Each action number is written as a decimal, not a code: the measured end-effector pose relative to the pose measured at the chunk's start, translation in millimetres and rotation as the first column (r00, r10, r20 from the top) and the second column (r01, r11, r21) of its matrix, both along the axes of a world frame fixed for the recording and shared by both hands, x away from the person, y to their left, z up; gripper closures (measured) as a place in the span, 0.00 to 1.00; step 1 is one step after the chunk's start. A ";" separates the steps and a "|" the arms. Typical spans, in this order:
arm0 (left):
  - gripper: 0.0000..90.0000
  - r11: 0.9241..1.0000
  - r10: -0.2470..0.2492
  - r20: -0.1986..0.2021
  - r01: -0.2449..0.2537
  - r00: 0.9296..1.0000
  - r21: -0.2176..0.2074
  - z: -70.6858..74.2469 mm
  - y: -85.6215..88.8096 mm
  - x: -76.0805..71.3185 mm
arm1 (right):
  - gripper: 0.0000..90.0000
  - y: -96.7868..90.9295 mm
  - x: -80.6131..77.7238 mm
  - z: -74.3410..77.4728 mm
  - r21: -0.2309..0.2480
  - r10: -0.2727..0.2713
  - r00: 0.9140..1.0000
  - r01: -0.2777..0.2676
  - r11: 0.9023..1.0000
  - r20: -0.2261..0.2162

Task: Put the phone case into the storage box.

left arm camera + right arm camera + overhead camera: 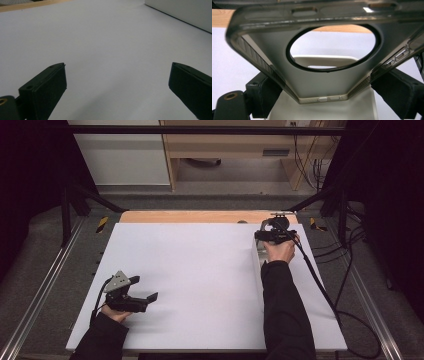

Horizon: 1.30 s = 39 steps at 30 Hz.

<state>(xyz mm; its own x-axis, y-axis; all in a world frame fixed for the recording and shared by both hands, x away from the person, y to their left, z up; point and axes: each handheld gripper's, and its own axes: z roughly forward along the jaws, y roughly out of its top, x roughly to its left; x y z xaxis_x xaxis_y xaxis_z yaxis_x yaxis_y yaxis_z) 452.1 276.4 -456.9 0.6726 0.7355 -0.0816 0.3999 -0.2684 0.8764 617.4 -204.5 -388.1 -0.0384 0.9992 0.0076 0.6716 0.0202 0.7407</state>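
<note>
1. While the right gripper (324,100) squeezed a clear phone case (322,75) by its two sides, the case hung just above a white tray (322,110) near the far right of the white table (200,280).
2. That case had a big round hole, and the tray's rim showed through it.
3. Over at the near left, the left gripper (145,290) rested low over the table with its jaws spread wide and nothing between them.
4. I think the step in hand was moving the case over the tray.
5. Next, the case would need a slow, level drop so it landed inside the tray, then a gentle let-go.
</note>
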 end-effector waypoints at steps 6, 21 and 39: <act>0.01 1.000 -0.001 0.000 0.001 1.000 0.000 -0.1 0.0 0.1 | 0.13 0.8 2.4 -2.5 -0.003 -0.004 1.000 0.004 1.000 -0.013; 0.01 1.000 -0.008 -0.003 0.008 1.000 0.004 -0.5 -0.4 0.3 | 0.13 4.0 6.1 -6.7 -0.015 0.006 1.000 -0.006 1.000 -0.023; 0.01 1.000 -0.011 -0.005 0.011 1.000 0.004 -0.8 -0.6 0.6 | 0.01 1.0 1.8 3.6 0.002 0.040 0.997 -0.041 0.999 0.068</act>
